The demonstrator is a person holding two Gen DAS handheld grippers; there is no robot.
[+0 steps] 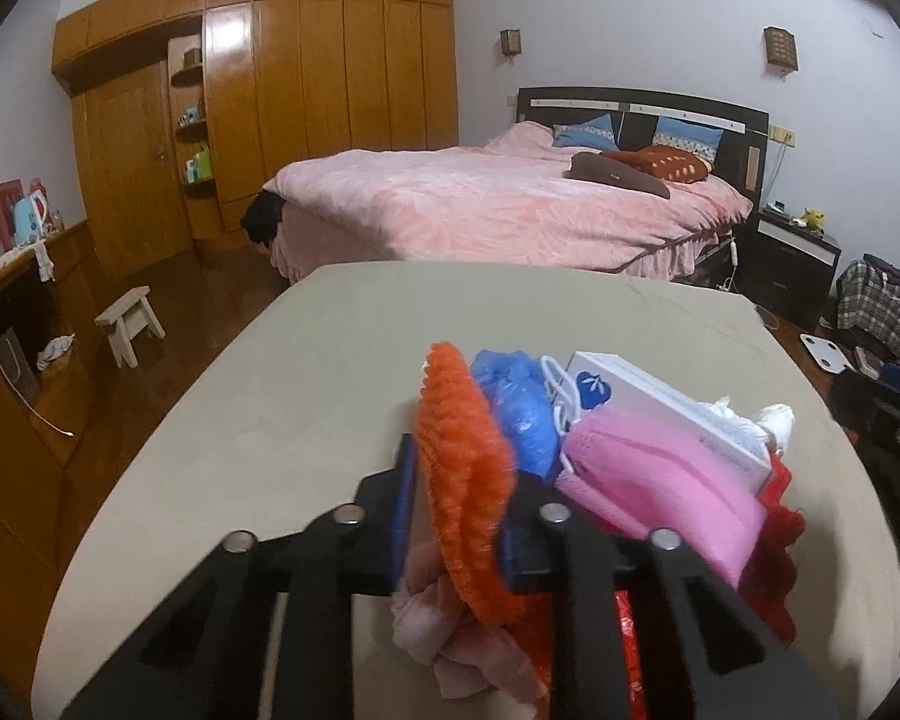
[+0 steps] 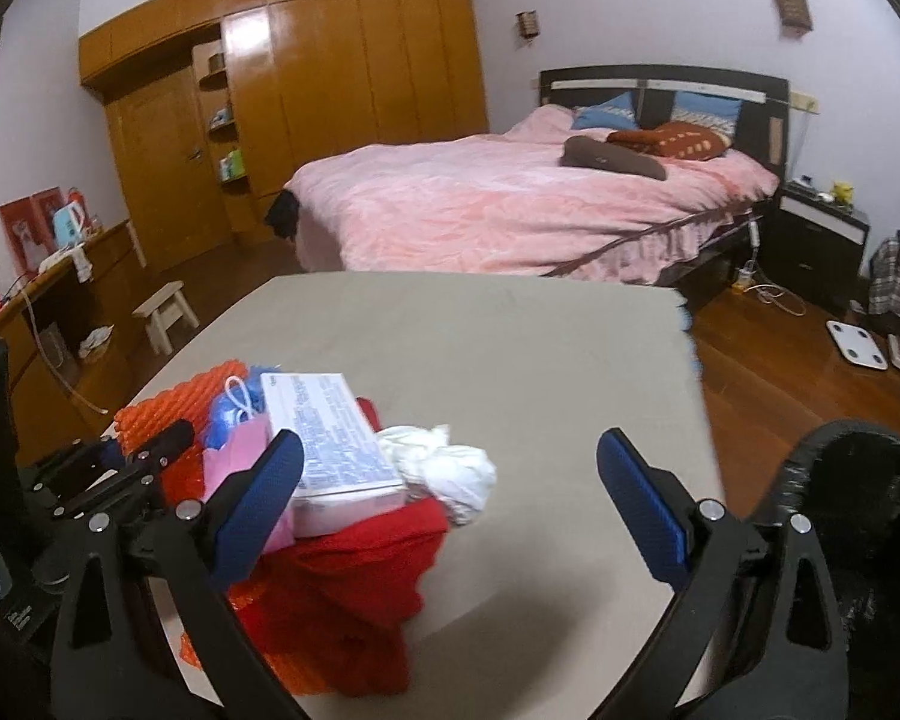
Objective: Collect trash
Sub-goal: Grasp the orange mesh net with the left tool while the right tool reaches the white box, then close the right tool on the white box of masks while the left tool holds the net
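A heap of trash lies on the beige table (image 1: 282,420). It holds an orange foam net (image 1: 462,480), a blue plastic bag (image 1: 519,408), a white box (image 1: 672,408), a pink foam piece (image 1: 660,480), red cloth (image 2: 354,588) and a crumpled white tissue (image 2: 450,468). My left gripper (image 1: 459,516) is shut on the orange foam net, which stands up between its blue pads. It also shows in the right wrist view as the left gripper (image 2: 150,456) at the heap's left side. My right gripper (image 2: 450,450) stands open just in front of the heap, the box beside its left finger (image 2: 264,498).
A glossy black bag (image 2: 852,540) sits at the table's right, near my right finger. Beyond the table are a bed with a pink cover (image 1: 498,204), a wooden wardrobe (image 1: 306,72), a small white stool (image 1: 129,324), a nightstand (image 1: 792,258) and a scale on the floor (image 2: 858,345).
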